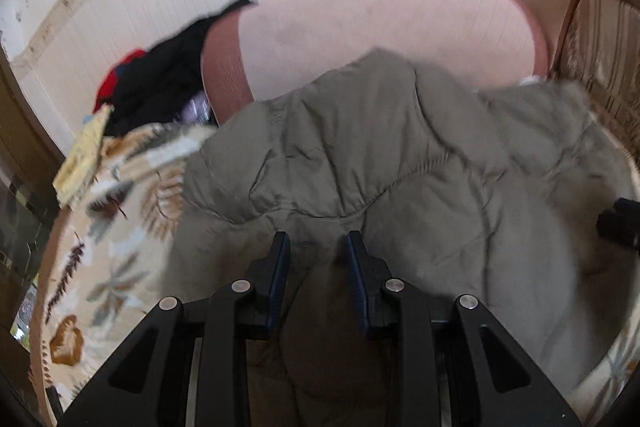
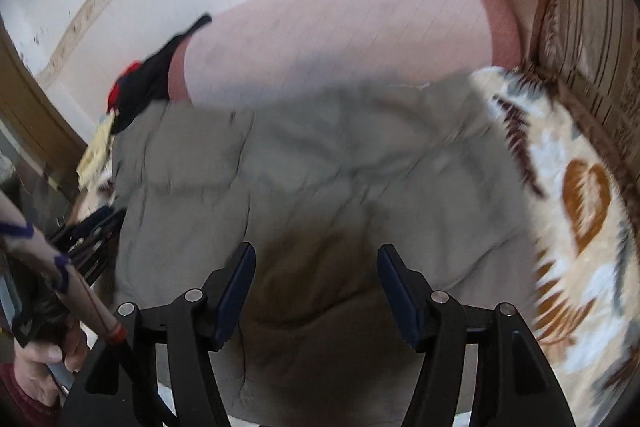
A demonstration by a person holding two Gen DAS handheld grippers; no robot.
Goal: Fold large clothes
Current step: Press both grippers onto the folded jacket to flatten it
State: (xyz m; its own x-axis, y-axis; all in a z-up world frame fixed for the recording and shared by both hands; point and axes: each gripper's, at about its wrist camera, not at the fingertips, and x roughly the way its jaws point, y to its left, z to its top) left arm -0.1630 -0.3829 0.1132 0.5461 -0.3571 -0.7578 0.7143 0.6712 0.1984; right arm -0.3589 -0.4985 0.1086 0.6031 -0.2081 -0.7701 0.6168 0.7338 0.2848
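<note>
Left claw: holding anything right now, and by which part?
Yes: the left claw pinches a raised fold of the grey-green quilted jacket near its close edge. The right claw is open, holding nothing.

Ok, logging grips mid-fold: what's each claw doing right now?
Left claw: closed on a fold of the quilted jacket.
Right claw: open, holding nothing.

My claws' fingers (image 1: 280,267) are black with dark blue pads. Under them lies a grey-green quilted jacket (image 1: 380,155) on a cream blanket (image 1: 104,247) printed with brown and pale blue leaves. At the blanket's far edge sits a pale pink cushion (image 1: 380,19); beside it, black and red clothes (image 1: 152,83).
</note>
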